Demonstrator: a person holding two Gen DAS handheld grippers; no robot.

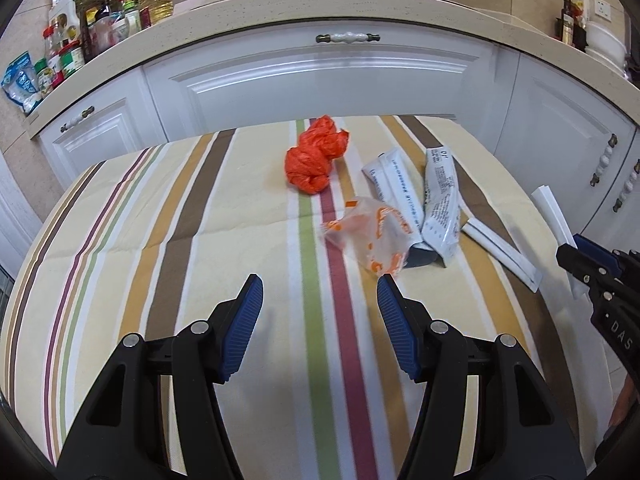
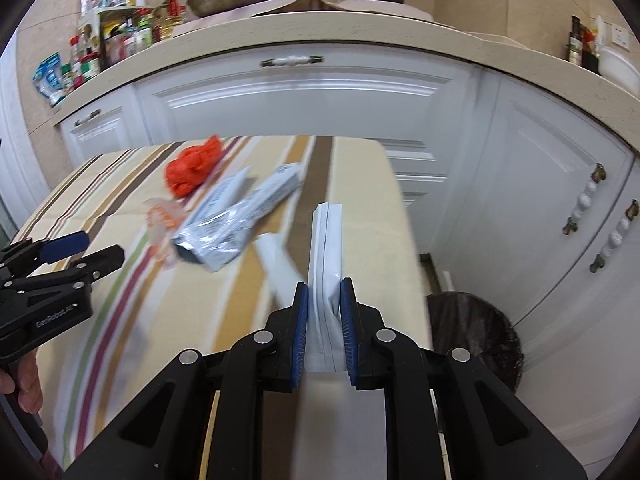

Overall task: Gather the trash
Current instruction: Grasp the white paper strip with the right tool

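On the striped tablecloth (image 1: 224,216) lie a crumpled orange plastic bag (image 1: 314,156), a clear wrapper with orange print (image 1: 370,238), two grey printed pouches (image 1: 440,200) and a flat white packet (image 1: 502,250). My left gripper (image 1: 320,284) is open and empty, just short of the clear wrapper. My right gripper (image 2: 325,286) is shut on a white pouch (image 2: 326,248), held above the table's right edge; it also shows in the left wrist view (image 1: 554,212). The orange bag (image 2: 194,166) and grey pouches (image 2: 236,216) lie to its left.
A bin lined with a black bag (image 2: 478,336) stands on the floor right of the table. White cabinets (image 1: 320,76) with a beige counter run behind, holding bottles and jars (image 1: 84,28) at the left.
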